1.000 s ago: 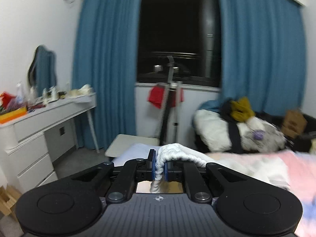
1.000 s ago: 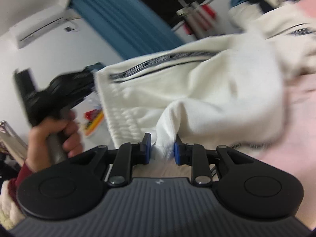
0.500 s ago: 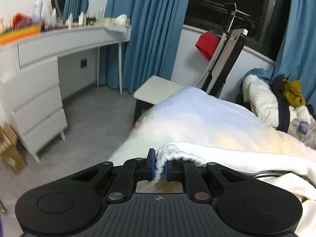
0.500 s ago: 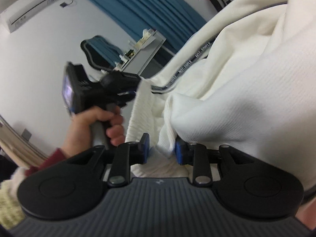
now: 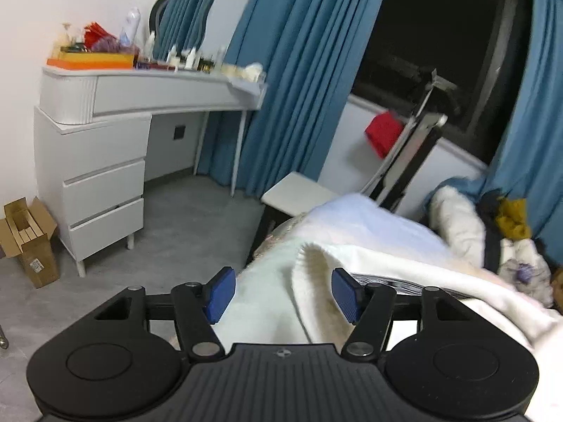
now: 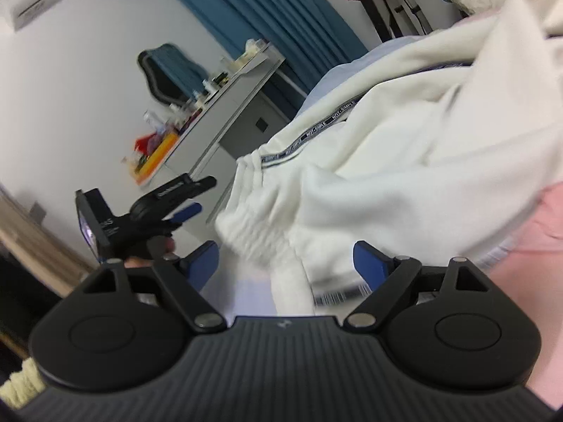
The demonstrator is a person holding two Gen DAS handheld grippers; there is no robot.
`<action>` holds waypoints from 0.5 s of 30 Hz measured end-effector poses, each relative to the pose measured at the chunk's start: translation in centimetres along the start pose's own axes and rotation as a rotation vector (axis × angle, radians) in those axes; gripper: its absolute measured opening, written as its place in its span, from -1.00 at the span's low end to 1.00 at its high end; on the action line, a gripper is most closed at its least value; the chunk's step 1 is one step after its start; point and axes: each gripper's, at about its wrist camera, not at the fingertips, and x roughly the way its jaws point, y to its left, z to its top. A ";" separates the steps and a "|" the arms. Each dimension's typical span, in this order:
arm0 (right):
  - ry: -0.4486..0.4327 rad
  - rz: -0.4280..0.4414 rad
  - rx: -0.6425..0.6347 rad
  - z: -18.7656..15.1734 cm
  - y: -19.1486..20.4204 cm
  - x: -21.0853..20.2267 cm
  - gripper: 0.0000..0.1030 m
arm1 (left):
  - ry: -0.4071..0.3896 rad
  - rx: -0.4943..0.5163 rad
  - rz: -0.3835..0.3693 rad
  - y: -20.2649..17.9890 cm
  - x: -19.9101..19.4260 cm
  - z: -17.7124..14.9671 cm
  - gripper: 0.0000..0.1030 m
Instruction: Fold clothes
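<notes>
White trousers with a ribbed waistband and a dark lettered side stripe (image 6: 387, 161) lie on the bed. In the left wrist view the waistband edge (image 5: 316, 281) lies loose between the pads of my open left gripper (image 5: 283, 295). My right gripper (image 6: 286, 263) is open too, with the bunched waistband (image 6: 260, 225) lying between its blue pads. The left gripper also shows in the right wrist view (image 6: 155, 207), open, just left of the waistband.
The bed has a pale blanket (image 5: 369, 225) and a pink cover (image 6: 527, 253). A white dressing table with drawers (image 5: 102, 161) stands at the left, a cardboard box (image 5: 28, 239) beside it. A small stool (image 5: 299, 193), a clothes pile (image 5: 492, 235) and blue curtains (image 5: 299, 81) are behind.
Both grippers have opened and let go of the waistband, which now rests on the bed. The left gripper has tilted up and drawn back a little.
</notes>
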 end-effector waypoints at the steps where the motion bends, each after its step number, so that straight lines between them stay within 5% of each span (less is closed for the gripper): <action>1: 0.005 -0.002 -0.027 -0.4 -0.1 -1.4 0.65 | -0.008 0.011 -0.032 -0.7 -1.6 -0.7 0.27; 4: 0.010 -0.050 -0.125 -1.7 -0.1 -5.8 0.65 | -0.034 0.045 -0.130 -2.6 -6.5 -3.0 0.58; 8: -0.006 -0.113 -0.190 -2.6 -1.6 -11.4 0.65 | 0.029 0.036 -0.260 -5.3 -9.1 -6.1 0.60; 15: -0.130 -0.135 -0.008 -4.9 -7.4 -18.7 0.65 | 0.183 0.326 -0.261 -10.2 -7.8 -10.2 0.60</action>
